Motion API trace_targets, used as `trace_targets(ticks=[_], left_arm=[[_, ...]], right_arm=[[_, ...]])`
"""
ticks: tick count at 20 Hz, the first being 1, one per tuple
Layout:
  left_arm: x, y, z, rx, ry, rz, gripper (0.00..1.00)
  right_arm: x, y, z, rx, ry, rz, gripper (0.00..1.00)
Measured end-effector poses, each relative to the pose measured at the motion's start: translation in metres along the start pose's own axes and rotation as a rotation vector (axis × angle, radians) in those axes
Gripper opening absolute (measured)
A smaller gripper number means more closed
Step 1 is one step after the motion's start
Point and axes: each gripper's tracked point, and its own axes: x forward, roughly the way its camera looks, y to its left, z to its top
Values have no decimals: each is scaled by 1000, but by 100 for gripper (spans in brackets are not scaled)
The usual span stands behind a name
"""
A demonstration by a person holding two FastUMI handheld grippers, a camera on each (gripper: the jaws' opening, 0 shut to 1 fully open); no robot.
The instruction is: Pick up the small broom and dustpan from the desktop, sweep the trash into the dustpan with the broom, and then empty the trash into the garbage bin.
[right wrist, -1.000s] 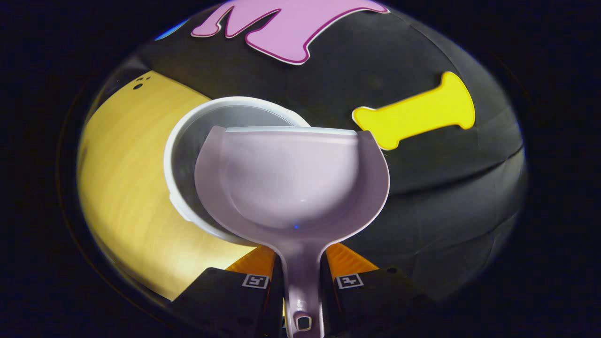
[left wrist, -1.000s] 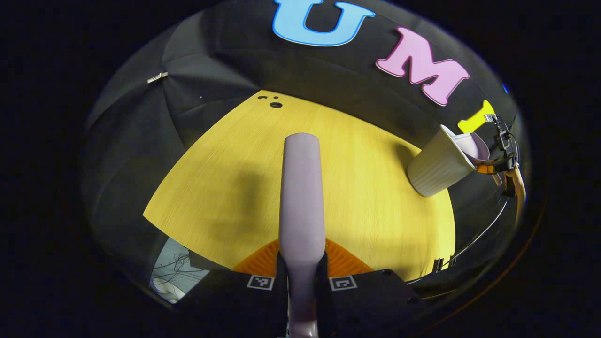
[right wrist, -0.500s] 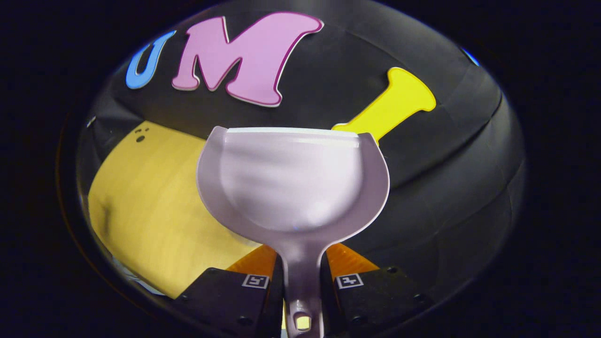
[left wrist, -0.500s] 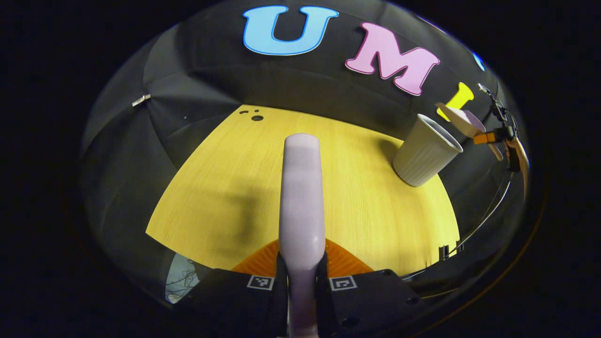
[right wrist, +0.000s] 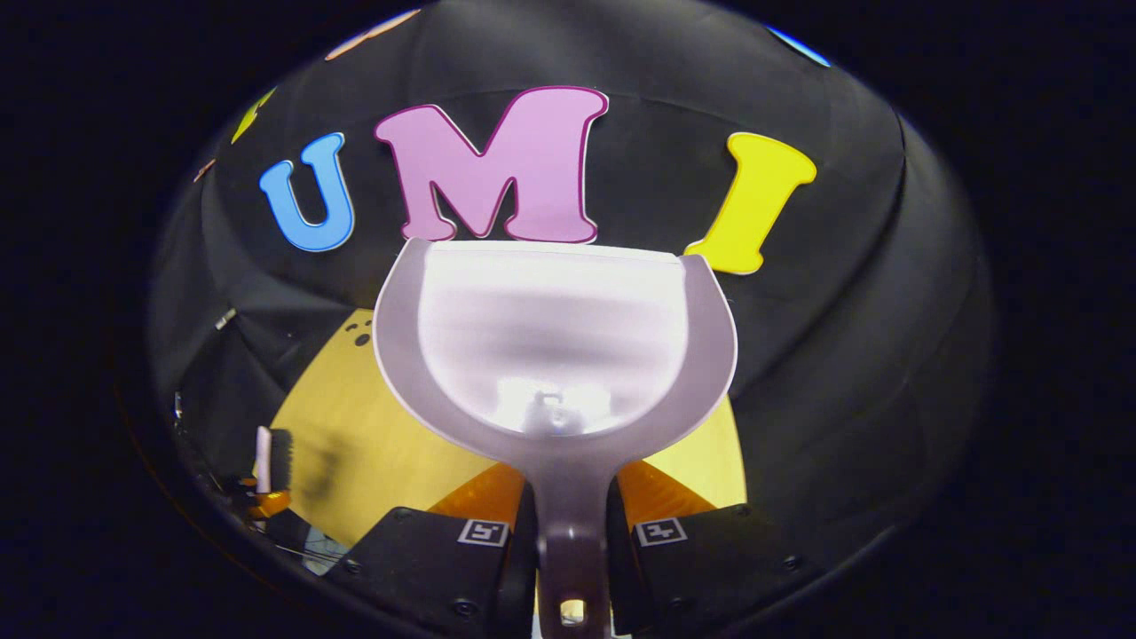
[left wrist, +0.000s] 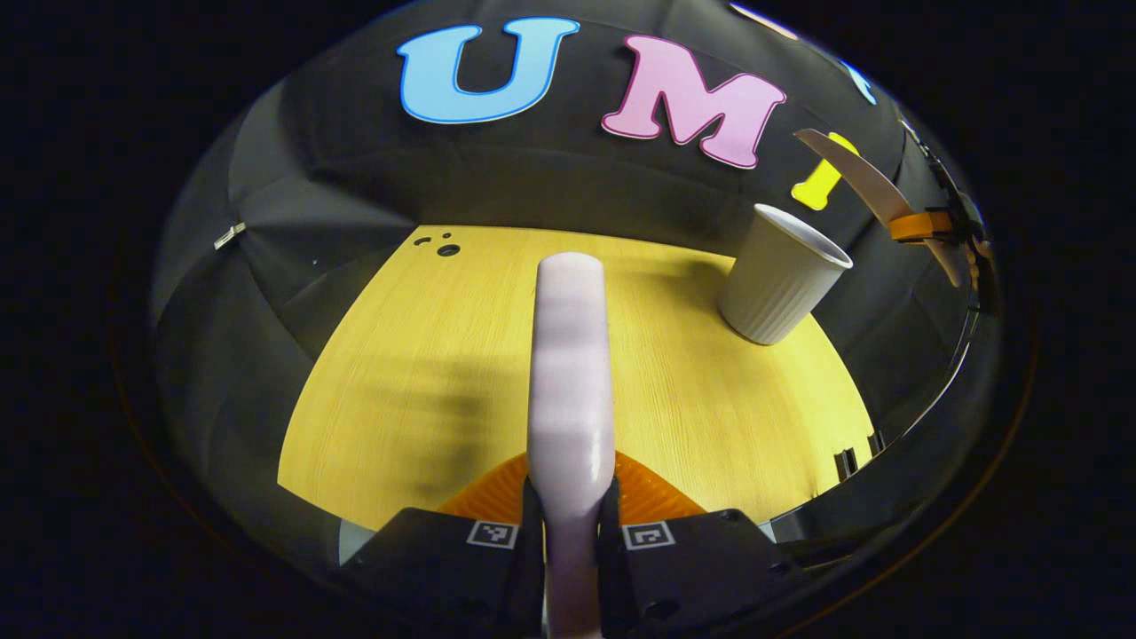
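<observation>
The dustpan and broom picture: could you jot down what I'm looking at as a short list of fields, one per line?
left gripper: shut on the broom, held above the tabletop
right gripper: shut on the dustpan by its handle
dustpan: lifted, scoop looks empty, no trash visible
garbage bin: pale ribbed cup shape, upright on the tabletop, open top
wooden tabletop: yellow, no trash visible
dustpan against bin: apart; in the left gripper view the dustpan is above and beside the bin

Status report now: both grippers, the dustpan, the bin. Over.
Left gripper shut on broom. Right gripper shut on dustpan, pan looks empty, held up off the table. Garbage bin upright on table, nothing in the way.
</observation>
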Motion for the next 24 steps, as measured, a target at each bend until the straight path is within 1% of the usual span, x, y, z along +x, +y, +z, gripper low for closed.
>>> trace_targets(ticks=[2, 3, 4, 6, 7, 8, 12, 13, 14, 15, 16, 17, 20, 22, 24], left_arm=[[6, -1, -2, 15, 7, -15, 27], [10, -1, -2, 22, 9, -17, 27], [13, 0, -4, 23, 15, -16, 29], [22, -3, -9, 11, 30, -25, 30], [28, -5, -11, 6, 36, -34, 29], [33, -7, -13, 5, 44, -42, 29], [53, -10, -28, 20, 92, -51, 28], [58, -10, -33, 23, 106, -52, 29], [63, -10, -36, 21, 118, -51, 29], [68, -10, -40, 18, 130, -52, 29], [73, -10, -43, 21, 139, -53, 29], [78, -9, -48, 33, 151, -48, 31], [100, -8, -56, 42, 204, -28, 29], [113, -9, -60, 36, 240, -29, 29], [125, -5, -65, 53, 268, -11, 30]], right_arm=[[6, 5, -13, 31, 20, 38, 37], [15, 10, -24, 53, 29, 51, 41], [22, 13, -32, 76, 32, 64, 37], [21, 31, -62, 109, 58, 91, 37], [13, 40, -79, 114, 77, 96, 41], [11, 43, -94, 116, 96, 91, 37], [19, 47, -151, 161, 188, 77, 37], [23, 50, -166, 166, 213, 74, 33], [27, 53, -182, 160, 244, 75, 37], [29, 57, -197, 152, 271, 77, 33], [35, 61, -210, 146, 290, 79, 33], [43, 66, -221, 141, 302, 84, 37], [66, 80, -259, 122, 379, 102, 37], [86, 89, -279, 103, 413, 111, 37], [103, 92, -295, 85, 459, 106, 37]])
